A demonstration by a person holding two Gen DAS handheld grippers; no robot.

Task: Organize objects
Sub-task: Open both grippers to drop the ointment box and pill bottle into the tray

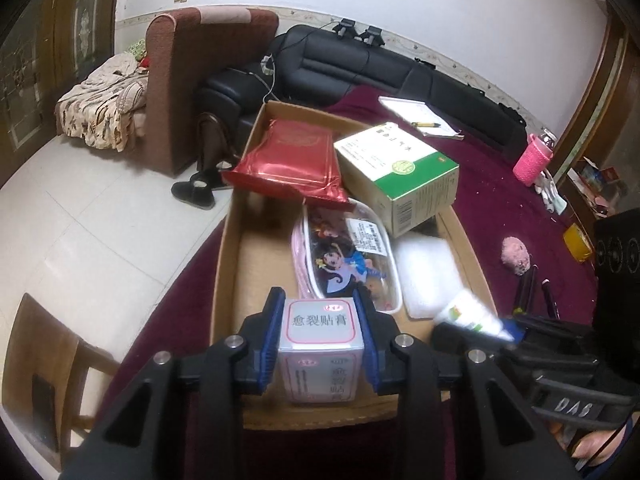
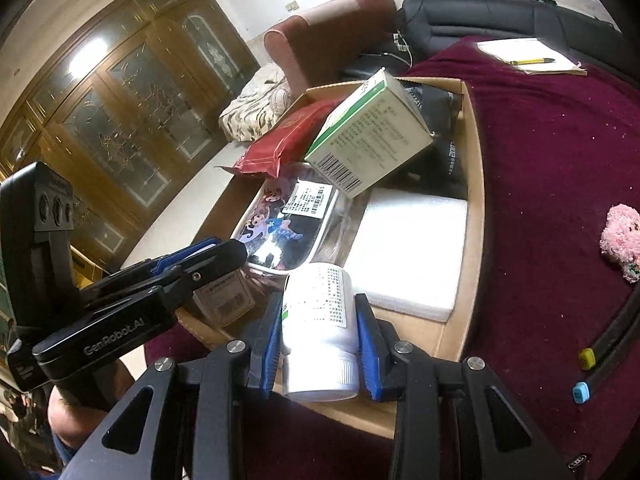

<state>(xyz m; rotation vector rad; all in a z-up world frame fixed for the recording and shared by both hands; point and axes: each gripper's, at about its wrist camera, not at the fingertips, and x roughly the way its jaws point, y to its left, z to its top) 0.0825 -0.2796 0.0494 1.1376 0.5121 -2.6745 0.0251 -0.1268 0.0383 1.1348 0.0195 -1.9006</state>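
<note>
My left gripper (image 1: 319, 300) is shut on a small white and pink medicine carton (image 1: 320, 344), held over the near end of an open cardboard box (image 1: 228, 264). Inside that box lie a red foil packet (image 1: 292, 160), a green and white carton (image 1: 396, 164), a clear cartoon pouch (image 1: 348, 256) and a white foam pad (image 1: 424, 276). My right gripper (image 2: 318, 304) is shut on a white pill bottle (image 2: 318, 320) above the box's near edge (image 2: 474, 208). The left gripper (image 2: 230, 250) shows at the left of the right wrist view, beside the bottle.
The box sits on a maroon cloth (image 2: 552, 168). On the cloth are a pink plush toy (image 2: 622, 240), a notepad with a pen (image 1: 416, 116), a pink cup (image 1: 532, 160) and two dark pens (image 2: 600, 344). A black sofa (image 1: 360, 64) and a brown armchair (image 1: 172, 88) stand behind.
</note>
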